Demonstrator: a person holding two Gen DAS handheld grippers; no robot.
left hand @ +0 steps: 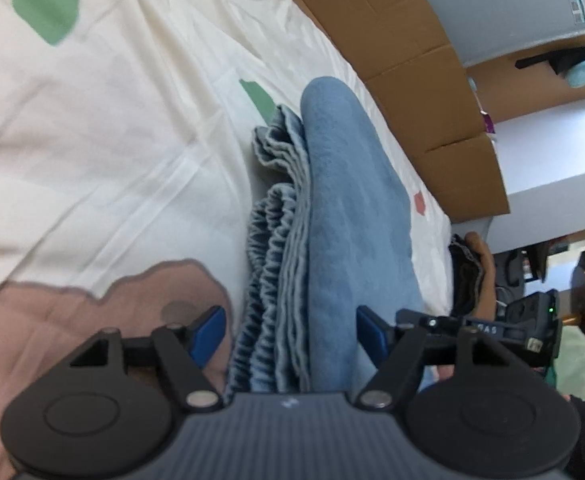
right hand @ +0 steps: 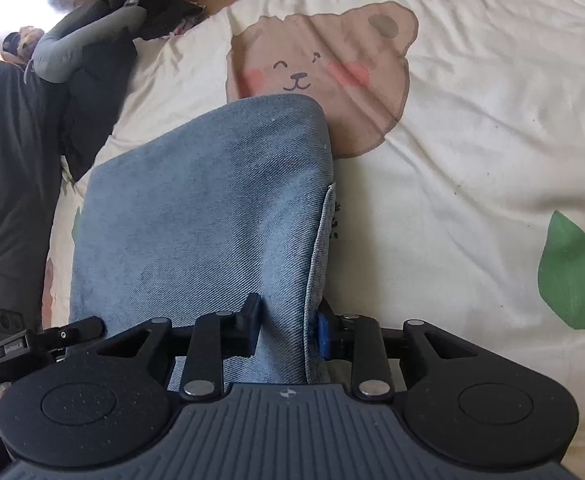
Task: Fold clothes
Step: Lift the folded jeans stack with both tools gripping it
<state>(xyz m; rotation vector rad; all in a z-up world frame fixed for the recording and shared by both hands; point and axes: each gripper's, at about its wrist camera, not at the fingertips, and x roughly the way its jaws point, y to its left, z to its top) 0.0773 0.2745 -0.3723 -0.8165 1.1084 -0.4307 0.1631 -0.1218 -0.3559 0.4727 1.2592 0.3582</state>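
Lengthwise, folded jeans point(right hand: 204, 216) point forward.

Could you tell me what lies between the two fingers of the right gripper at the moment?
In the right wrist view, a fold of the blue denim garment fills the gap of the right gripper; both fingers press against it.

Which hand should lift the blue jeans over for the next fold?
Probably the right gripper: its fingers already pinch the jeans. The left gripper is spread wide around the stacked layers, not gripping.
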